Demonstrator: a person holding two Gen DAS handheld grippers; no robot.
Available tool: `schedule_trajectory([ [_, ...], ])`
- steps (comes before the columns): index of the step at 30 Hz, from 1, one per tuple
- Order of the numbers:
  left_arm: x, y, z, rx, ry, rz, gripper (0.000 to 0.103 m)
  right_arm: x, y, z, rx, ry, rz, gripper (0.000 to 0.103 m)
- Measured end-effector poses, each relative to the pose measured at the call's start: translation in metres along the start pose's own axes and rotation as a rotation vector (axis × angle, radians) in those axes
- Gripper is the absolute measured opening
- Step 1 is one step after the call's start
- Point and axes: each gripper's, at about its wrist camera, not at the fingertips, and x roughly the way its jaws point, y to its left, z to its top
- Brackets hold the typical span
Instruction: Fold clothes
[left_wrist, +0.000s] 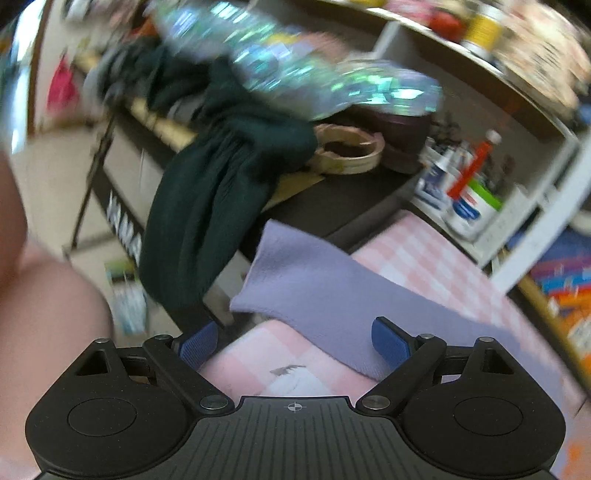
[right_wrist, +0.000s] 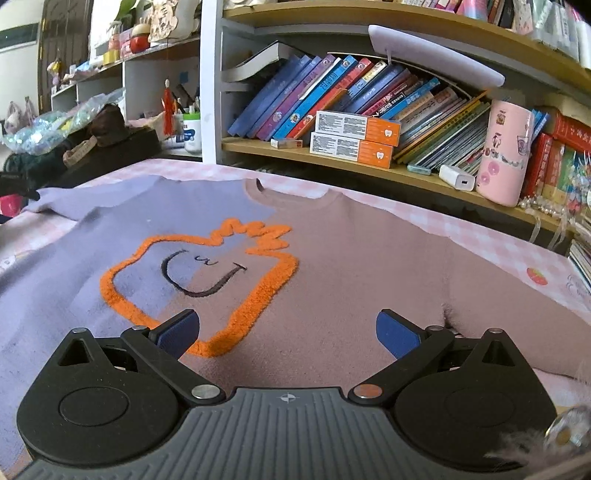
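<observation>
Pink checked bedding (right_wrist: 480, 236) carries my sweater (right_wrist: 332, 266); bookshelf (right_wrist: 369, 155) at twelve o'clock. Left gripper (left_wrist: 295, 341) and right gripper (right_wrist: 288, 334) both gape, grasping nothing.

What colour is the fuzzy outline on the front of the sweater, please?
Orange, around a dark stitched face; the outline on the sweater shows best in the right wrist view.

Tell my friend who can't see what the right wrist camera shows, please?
A two-colour sweater, purple on one side and dusty pink on the other, lies flat on a pink checked cloth, with an orange fuzzy outline on its chest. The right gripper is open above it; a bookshelf stands behind.
</observation>
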Motion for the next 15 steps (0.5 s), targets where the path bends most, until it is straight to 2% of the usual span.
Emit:
schedule_trajectory([
  [2, 0.006, 0.01, 0.002, -0.081, 0.016, -0.013, 0.091, 0.001, -0.001, -0.001, 0.004, 0.005, 0.006, 0.103],
  [5, 0.012, 0.024, 0.003, -0.199, 0.017, -0.033, 0.083, 0.002, -0.004, -0.001, 0.021, 0.016, 0.012, 0.103],
  [8, 0.016, 0.039, 0.003, -0.333, 0.0, -0.066, 0.063, 0.002, -0.004, -0.001, 0.024, 0.014, 0.01, 0.103],
  [10, 0.019, 0.049, 0.002, -0.42, -0.011, -0.111, 0.043, 0.001, -0.003, -0.001, 0.018, 0.012, 0.003, 0.103],
  [11, 0.02, 0.052, 0.001, -0.451, -0.018, -0.133, 0.037, 0.0, -0.002, -0.002, 0.015, 0.012, -0.003, 0.103],
  [13, 0.015, 0.05, 0.001, -0.448, -0.042, -0.154, 0.013, -0.003, -0.002, -0.003, 0.012, 0.019, -0.019, 0.103],
  [15, 0.009, 0.045, 0.001, -0.42, -0.07, -0.164, 0.004, -0.011, -0.004, -0.007, 0.017, 0.027, -0.021, 0.103],
])
